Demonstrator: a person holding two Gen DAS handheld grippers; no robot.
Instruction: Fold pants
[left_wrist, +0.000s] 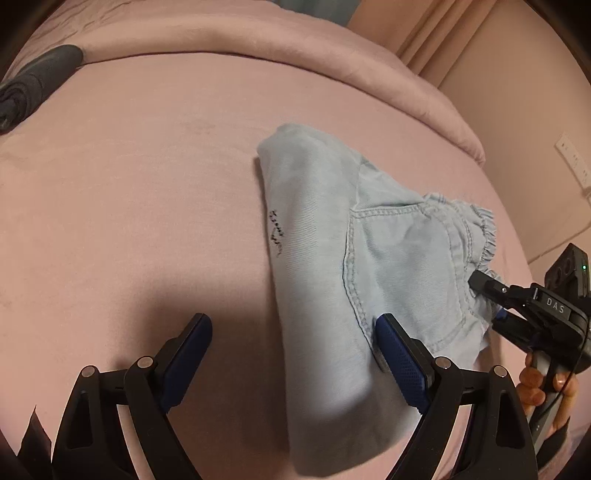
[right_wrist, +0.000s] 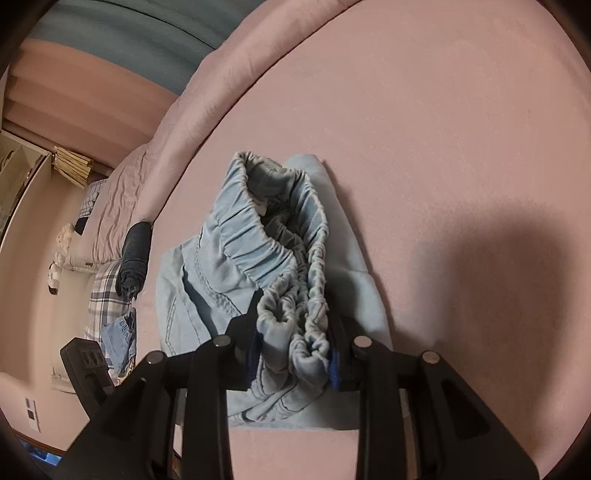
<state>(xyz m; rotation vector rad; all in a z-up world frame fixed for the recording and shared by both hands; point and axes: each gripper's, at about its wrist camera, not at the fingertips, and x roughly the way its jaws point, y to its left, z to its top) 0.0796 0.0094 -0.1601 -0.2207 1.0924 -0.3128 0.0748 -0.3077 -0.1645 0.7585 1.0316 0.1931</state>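
Note:
Light blue pants (left_wrist: 325, 236) lie folded on a pink bed sheet (left_wrist: 129, 184). My left gripper (left_wrist: 291, 347) is open, above the near end of the pants; its right finger (left_wrist: 399, 354) rests at the fabric edge and nothing is held. My right gripper (left_wrist: 484, 291) is shut on the elastic waistband (left_wrist: 484, 236) at the right end. In the right wrist view the right gripper (right_wrist: 295, 350) pinches the bunched waistband (right_wrist: 291, 295) between its blue pads, with the pants (right_wrist: 207, 280) spread beyond.
A dark rolled garment (left_wrist: 33, 85) lies at the bed's far left, also shown in the right wrist view (right_wrist: 135, 254). A folded pink duvet (left_wrist: 229, 40) runs along the far edge. Plaid fabric (right_wrist: 107, 295) and a wall socket (left_wrist: 572, 158) sit beyond the bed.

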